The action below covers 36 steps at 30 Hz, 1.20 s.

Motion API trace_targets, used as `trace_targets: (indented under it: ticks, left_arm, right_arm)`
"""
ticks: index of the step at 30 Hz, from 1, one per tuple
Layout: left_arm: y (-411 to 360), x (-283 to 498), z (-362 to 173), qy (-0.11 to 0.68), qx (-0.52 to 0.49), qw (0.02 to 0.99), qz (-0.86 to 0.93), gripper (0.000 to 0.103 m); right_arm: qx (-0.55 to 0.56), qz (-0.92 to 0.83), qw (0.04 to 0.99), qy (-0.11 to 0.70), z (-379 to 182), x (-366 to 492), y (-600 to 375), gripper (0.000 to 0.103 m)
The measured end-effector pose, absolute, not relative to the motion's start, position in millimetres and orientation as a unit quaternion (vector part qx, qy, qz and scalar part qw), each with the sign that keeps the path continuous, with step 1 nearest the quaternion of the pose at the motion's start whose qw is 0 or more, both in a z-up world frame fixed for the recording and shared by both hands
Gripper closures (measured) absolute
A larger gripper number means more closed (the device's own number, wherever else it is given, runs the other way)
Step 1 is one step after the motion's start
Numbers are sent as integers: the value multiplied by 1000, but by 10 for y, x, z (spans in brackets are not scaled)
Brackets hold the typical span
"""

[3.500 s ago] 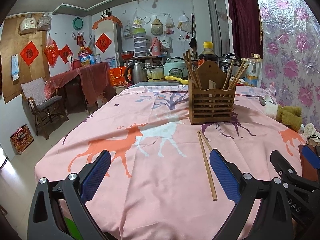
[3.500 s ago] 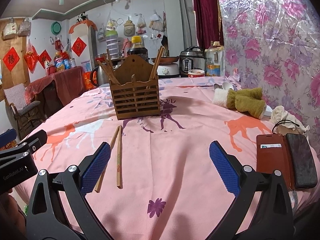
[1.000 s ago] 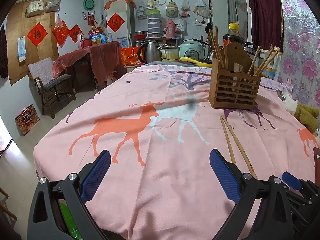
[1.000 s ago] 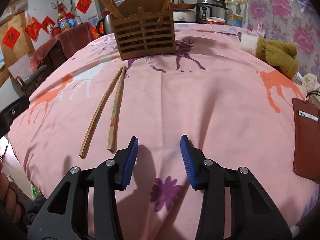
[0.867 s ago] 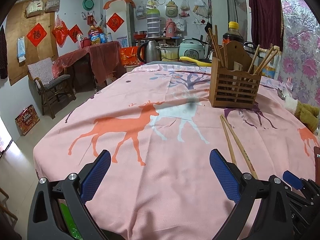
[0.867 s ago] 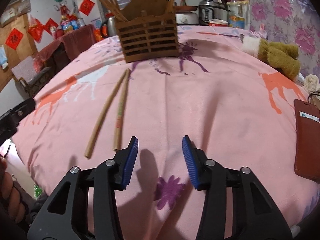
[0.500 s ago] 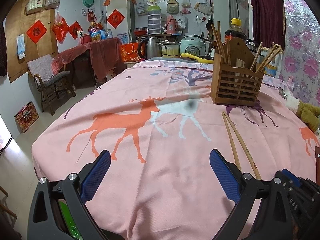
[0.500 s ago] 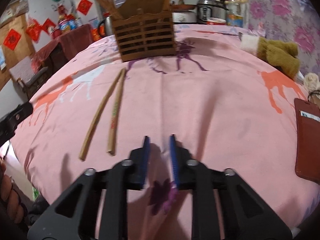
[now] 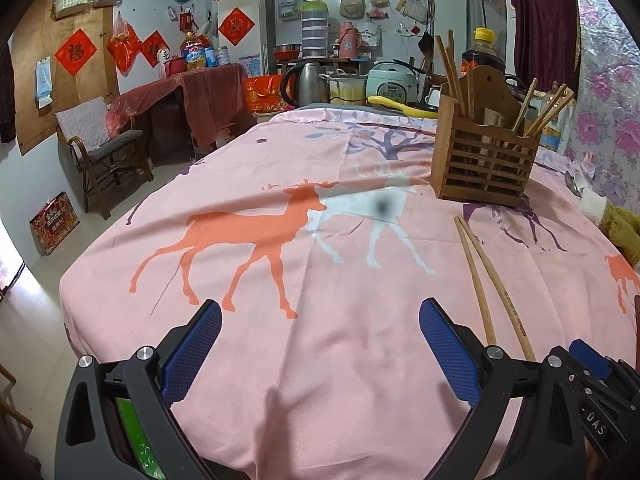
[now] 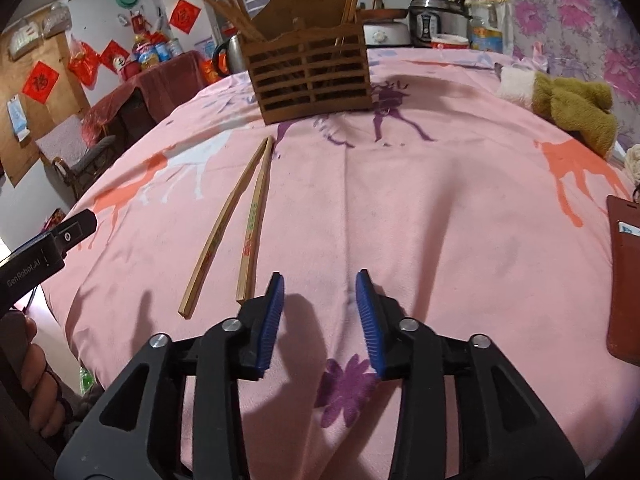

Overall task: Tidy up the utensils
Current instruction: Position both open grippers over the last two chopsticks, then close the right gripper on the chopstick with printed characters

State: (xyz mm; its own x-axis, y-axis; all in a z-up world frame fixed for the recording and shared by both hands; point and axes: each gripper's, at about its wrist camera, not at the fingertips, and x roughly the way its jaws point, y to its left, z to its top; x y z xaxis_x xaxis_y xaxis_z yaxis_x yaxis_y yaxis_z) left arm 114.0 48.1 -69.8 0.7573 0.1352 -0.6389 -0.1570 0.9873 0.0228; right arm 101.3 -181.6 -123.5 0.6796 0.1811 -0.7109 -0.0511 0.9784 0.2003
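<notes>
Tabletop (image 9: pixel 320 360) is covered in a matte pink cloth with orange, white and purple deer print and a few soft creases.

Two loose pale bamboo chopsticks (image 10: pixel 240 220), square-section, with printed red/green markings on the shafts, lie flat on the cloth in a narrow V: far tips touching near the holder, near ends apart. In the left wrist view the same pair (image 9: pixel 492 284) sits to the right of the left gripper, running up toward the holder.

Brown slatted wooden chopstick holder (image 10: pixel 310 72) stands upright further back on the tabletop: open horizontal slats in front, taller arched back panel with a hanging hole. Several chopsticks stand tilted inside it, on both its left and right sides (image 9: pixel 486 152).

Right gripper (image 10: pixel 320 312): black plastic arms, ribbed blue pads, jaws narrowly parted, nothing between them. It hovers low over the cloth just right of the near ends of the loose chopsticks, not touching them.

Left gripper (image 9: pixel 320 344): same build, jaws spread wide, empty, over the bare cloth to the left of the chopsticks.

Off to the right: an olive-and-white fuzzy towel (image 10: pixel 560 104) and a reddish-brown leather phone case (image 10: pixel 624 280) at the tabletop edge.
</notes>
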Motion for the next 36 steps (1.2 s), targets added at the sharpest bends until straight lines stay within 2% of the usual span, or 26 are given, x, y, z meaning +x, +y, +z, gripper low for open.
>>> trace_targets:
  ticks: [24,32,36]
  left_arm:
    - [428,1185,-860,358,-18,933,37,6]
    - [209,1151,-957,362,17,932,-4,6]
    - [306,1203,-966,369,-3,929,2,6]
  right_arm:
    - [122,54,918,373,-1186,1018,-1998,62]
    - [71,115,920,368,-1130,1005,-1676,61]
    - [44,129,913,386,-1192,1058,-1521,62]
